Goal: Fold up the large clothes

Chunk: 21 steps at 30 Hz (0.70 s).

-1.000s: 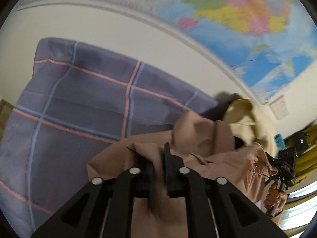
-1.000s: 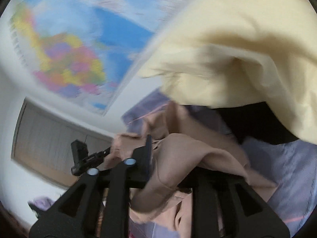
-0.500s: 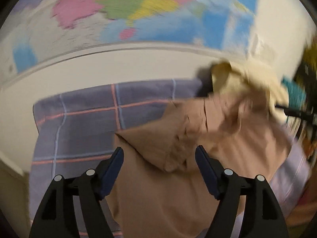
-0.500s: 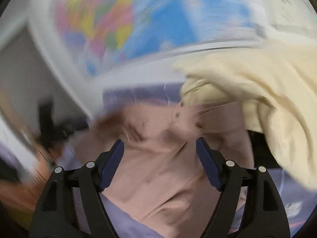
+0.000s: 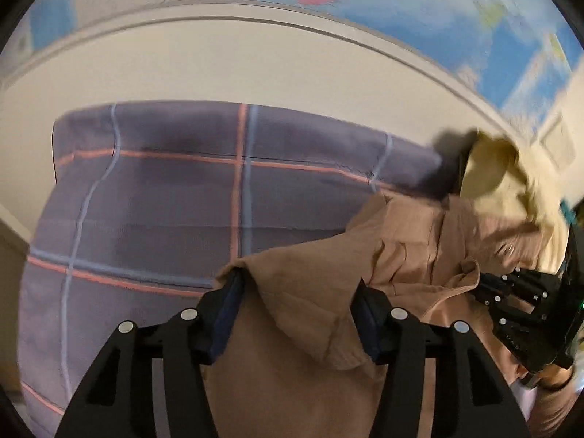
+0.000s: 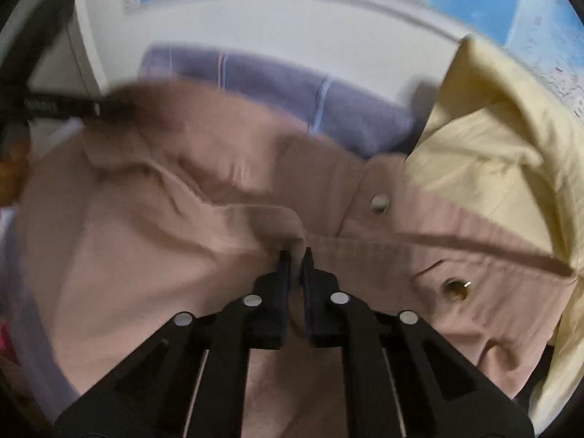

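A tan button-up garment [image 5: 401,255] lies rumpled on a purple plaid bed cover [image 5: 164,200]. My left gripper [image 5: 297,292] points down at the garment's near left corner. Its jaws are closing with that corner of cloth between them, and the pads do not visibly squeeze it. In the right wrist view the tan garment [image 6: 164,219] fills the middle, with my right gripper [image 6: 296,255] shut on a raised fold of it, left of two buttons [image 6: 379,203]. The right gripper [image 5: 485,288] also shows at the right edge of the left wrist view, at the garment's right side.
A pale yellow garment [image 6: 492,146] is heaped at the right, partly over the tan one, and also shows as the yellow garment [image 5: 492,175]. A white wall with a world map [image 5: 419,7] runs behind the bed. The bed cover's left part [image 5: 109,255] lies bare.
Both grippers let go of the garment and opened wide. Since then the right one has swung over and shut on a fold, and the left jaws have narrowed around the corner.
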Each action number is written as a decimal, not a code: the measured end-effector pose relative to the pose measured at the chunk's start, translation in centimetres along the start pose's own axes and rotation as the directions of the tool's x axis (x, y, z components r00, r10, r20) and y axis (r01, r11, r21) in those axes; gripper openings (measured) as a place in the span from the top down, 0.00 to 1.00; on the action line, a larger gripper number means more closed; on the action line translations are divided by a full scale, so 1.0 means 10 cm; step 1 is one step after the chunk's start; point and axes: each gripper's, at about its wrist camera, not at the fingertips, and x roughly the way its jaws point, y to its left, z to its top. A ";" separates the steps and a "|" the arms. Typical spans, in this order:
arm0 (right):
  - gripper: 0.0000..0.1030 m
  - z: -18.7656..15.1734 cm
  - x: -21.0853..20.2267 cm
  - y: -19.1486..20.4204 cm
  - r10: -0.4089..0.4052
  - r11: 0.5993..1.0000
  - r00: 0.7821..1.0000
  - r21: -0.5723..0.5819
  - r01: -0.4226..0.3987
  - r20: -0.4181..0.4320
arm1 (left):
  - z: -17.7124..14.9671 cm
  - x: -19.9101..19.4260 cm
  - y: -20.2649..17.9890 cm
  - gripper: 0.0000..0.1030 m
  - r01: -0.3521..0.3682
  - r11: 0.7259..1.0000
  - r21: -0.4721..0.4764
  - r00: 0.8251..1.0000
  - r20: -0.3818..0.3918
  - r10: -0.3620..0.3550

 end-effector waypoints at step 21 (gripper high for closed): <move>0.29 0.06 -0.34 -0.27 0.091 0.978 0.990 0.176 -0.109 0.108 | -0.28 0.12 0.19 0.23 -0.124 0.989 0.078 0.992 -0.028 0.127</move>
